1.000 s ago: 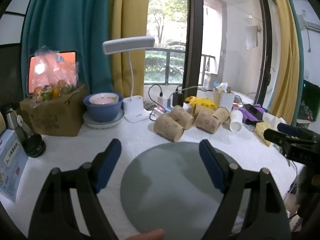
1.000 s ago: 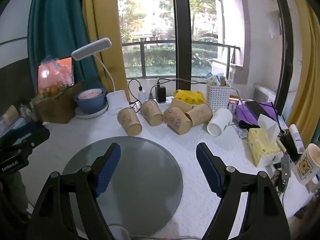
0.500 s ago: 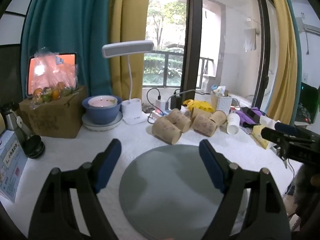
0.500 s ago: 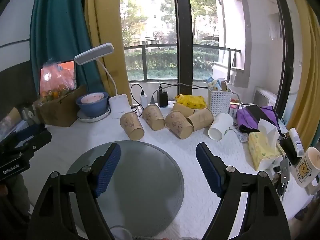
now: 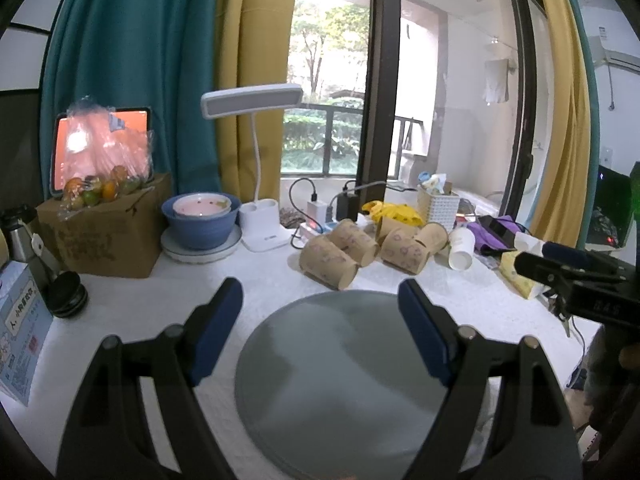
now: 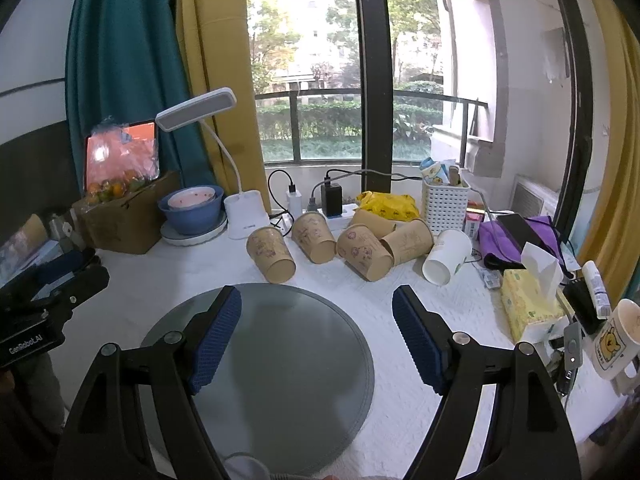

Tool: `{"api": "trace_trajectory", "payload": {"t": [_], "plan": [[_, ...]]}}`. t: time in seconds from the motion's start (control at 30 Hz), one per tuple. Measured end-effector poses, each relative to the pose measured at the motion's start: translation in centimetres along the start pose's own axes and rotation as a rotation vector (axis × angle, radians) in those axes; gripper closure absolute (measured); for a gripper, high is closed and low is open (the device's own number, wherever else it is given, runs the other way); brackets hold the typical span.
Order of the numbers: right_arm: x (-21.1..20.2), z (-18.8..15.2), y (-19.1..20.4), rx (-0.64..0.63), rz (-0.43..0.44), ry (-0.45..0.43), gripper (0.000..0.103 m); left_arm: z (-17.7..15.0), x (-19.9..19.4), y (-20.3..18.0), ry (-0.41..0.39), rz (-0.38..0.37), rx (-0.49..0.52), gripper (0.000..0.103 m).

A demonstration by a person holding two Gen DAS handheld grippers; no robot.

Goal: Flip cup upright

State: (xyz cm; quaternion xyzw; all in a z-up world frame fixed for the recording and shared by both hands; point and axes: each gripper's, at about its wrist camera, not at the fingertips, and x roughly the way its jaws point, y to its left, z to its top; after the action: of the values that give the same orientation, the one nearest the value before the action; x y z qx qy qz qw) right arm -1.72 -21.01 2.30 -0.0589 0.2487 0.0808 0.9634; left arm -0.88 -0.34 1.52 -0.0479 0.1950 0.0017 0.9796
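Note:
Several brown paper cups lie on their sides in a row at the back of the white table, the nearest one (image 6: 272, 255) leftmost, also seen in the left wrist view (image 5: 329, 263). A white paper cup (image 6: 446, 256) lies on its side at the row's right end. A round grey mat (image 6: 264, 364) lies in front of the cups. My left gripper (image 5: 320, 328) is open and empty above the mat (image 5: 344, 376). My right gripper (image 6: 316, 334) is open and empty above the mat's right part. Both are well short of the cups.
A white desk lamp (image 6: 244, 220), blue bowl (image 6: 191, 210) and cardboard box (image 6: 128, 220) stand at the back left. A white basket (image 6: 445, 202), tissue pack (image 6: 528, 304) and mug (image 6: 614, 340) are at the right. Chargers and cables lie behind the cups.
Both grippers have drawn back and risen slightly, so the cups and mat look a little farther away. The jaws stay open.

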Motion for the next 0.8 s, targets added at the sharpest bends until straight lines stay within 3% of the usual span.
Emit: {"api": "trace_trajectory", "payload": {"t": [0.53,0.6,0.8], "plan": [[-0.2,-0.2,0.1,-0.005,0.002,0.004,0.022,0.7,1.4,-1.0,-0.015,0.005,-0.012,0.022],[-0.2,-0.2,0.0,-0.005,0.001,0.003,0.022,-0.6,-0.2,0.1,-0.024,0.001,-0.009,0.022],[-0.3,-0.2,0.1,-0.006,0.002,0.003,0.022,-0.7,0.0,0.1,-0.022,-0.001,-0.013,0.022]]}}
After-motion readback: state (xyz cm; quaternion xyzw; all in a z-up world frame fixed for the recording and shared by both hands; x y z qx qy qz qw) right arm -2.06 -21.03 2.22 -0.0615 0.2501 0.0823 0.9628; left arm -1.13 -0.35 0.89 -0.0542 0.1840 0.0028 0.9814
